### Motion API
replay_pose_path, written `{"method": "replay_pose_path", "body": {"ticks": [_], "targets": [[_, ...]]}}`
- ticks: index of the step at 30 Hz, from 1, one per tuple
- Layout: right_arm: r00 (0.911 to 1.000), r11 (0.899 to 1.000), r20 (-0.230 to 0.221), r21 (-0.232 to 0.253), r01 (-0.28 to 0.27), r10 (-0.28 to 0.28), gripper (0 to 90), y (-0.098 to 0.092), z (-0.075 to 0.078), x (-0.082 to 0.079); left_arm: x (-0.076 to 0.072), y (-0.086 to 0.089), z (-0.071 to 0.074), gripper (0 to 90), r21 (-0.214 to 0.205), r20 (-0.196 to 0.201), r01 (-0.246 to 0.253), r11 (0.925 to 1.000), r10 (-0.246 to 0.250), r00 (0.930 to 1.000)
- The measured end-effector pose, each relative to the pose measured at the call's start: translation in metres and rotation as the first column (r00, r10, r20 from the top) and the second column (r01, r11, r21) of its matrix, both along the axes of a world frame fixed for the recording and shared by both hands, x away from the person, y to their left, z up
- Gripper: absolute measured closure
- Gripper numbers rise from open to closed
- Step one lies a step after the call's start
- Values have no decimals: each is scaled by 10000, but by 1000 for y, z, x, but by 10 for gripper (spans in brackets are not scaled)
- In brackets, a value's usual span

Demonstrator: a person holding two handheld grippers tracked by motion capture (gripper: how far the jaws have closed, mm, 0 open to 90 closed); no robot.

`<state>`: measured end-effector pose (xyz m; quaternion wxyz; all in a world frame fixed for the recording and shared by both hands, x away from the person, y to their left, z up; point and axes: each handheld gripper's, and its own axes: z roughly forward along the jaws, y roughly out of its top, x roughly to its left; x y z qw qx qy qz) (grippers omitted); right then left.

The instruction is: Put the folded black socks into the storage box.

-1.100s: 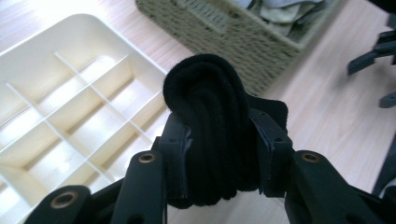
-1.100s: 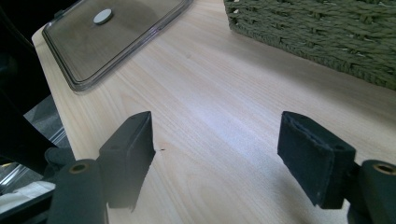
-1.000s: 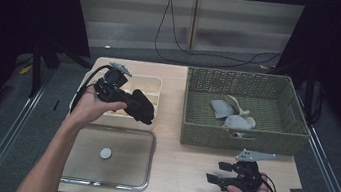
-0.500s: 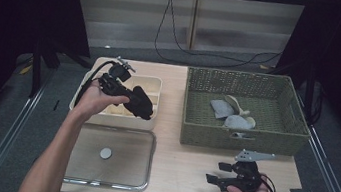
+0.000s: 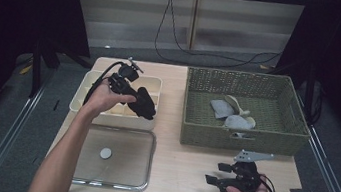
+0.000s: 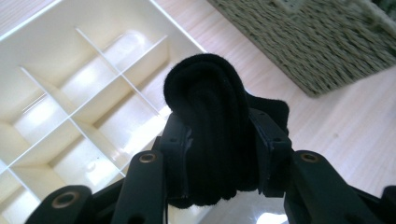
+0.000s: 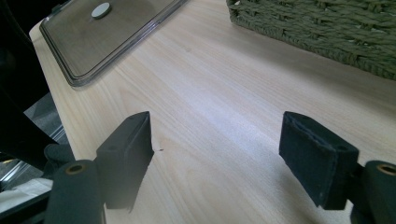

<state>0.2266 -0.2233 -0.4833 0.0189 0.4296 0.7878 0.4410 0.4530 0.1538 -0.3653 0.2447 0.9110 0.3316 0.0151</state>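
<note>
Held in the person's left hand, the left gripper (image 5: pixel 143 106) was clamped on a rolled black sock (image 5: pixel 144 103), its two pads pressing the roll from either side; in the left gripper view the sock (image 6: pixel 210 126) bulged up between the jaws, folded in thick ribs, with a flap of it sticking out on one side; the roll hung over the near right part of a cream divided box (image 5: pixel 89 88), above its small square cells (image 6: pixel 93 107), and whether it touched the dividers could not be told; the box stood at the far left of the wooden table (image 5: pixel 182 178), with a clear lid (image 5: pixel 122 170) lying flat on the table just in front of it, a small round grey knob (image 5: pixel 106 153) at its middle; to the right of the box stood a green woven basket (image 5: pixel 197 105) holding a few grey and pale folded socks (image 5: pixel 231 115); the right gripper (image 5: pixel 220 175) rested low near the front right of the table, in front of the basket; its jaws stood wide apart with nothing between them, bare table (image 7: pixel 219 107) showing in the gap, the lid (image 7: pixel 112 32) and the basket wall (image 7: pixel 327 28) farther off.
</note>
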Motion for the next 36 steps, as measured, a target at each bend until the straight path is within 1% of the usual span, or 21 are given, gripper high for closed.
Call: {"method": "replay_pose_path", "body": {"ticks": [3,4,5,6,8,10,12,14,15,17,19,22,26,28,29,30,31,32,35,36], "targets": [[10000,10000,4,12,-23,23,257,0,0,0,2,-3,-4,623,64,-91,-135,9999,136,9999],[10000,10000,-6,17,-15,15,257,0,0,0,3,-4,-4,624,128,-61,-99,9999,100,9999],[10000,10000,-15,21,-4,4,256,0,0,0,4,-5,-5,624,82,-61,-188,9998,189,9998],[10000,10000,-12,15,-16,16,256,0,0,0,4,-6,-6,625,159,-100,-61,9999,62,9999],[10000,10000,-5,14,-17,17,256,0,0,0,4,-9,-8,626,343,-115,35,9994,-31,9999],[10000,10000,-27,14,-7,7,256,-1,0,0,5,-10,-10,627,306,-134,-40,9995,45,9999],[10000,10000,-28,14,-13,13,256,-1,0,0,5,-11,-12,628,327,-171,14,9995,-8,9999],[10000,10000,-33,26,-33,33,256,0,-1,0,4,-13,-15,630,310,-229,-96,9995,104,9997],[10000,10000,-29,20,-36,36,256,0,-1,0,4,-14,-16,631,395,-321,-35,9992,47,9995],[10000,10000,-31,18,-44,44,256,0,-1,0,4,-14,-19,633,384,-350,25,9993,-12,9994],[10000,10000,-41,15,-41,41,256,0,-1,1,4,-15,-20,635,444,-498,103,9990,-81,9987],[10000,10000,-16,17,-47,47,256,0,-1,1,3,-17,-21,637,505,-536,247,9984,-220,9983],[10000,10000,24,-51,-26,27,269,0,-1,1,2,-18,-24,639,443,-679,270,9987,-240,9974],[10000,10000,28,-85,-36,36,262,0,-1,1,2,-18,-27,639,382,-775,313,9988,-283,9966],[10000,10000,-10,-73,-6,6,262,0,-1,0,2,-18,-28,640,430,-868,330,9985,-292,9958],[10000,10000,0,-70,10,-10,261,0,-1,0,1,-18,-30,640,389,-880,254,9989,-219,9959],[10000,10000,-24,-67,29,-29,258,0,0,0,1,-19,-31,640,404,-908,273,9988,-236,9956],[10000,10000,-14,-80,31,-31,257,0,0,1,1,-20,-32,640,423,-855,306,9986,-269,9960],[10000,10000,-10,-65,39,-39,256,0,0,1,2,-20,-33,640,357,-1007,195,9992,-158,9948],[10000,10000,-24,-60,42,-42,256,0,0,1,2,-20,-34,641,423,-1044,232,9988,-187,9944]]}}
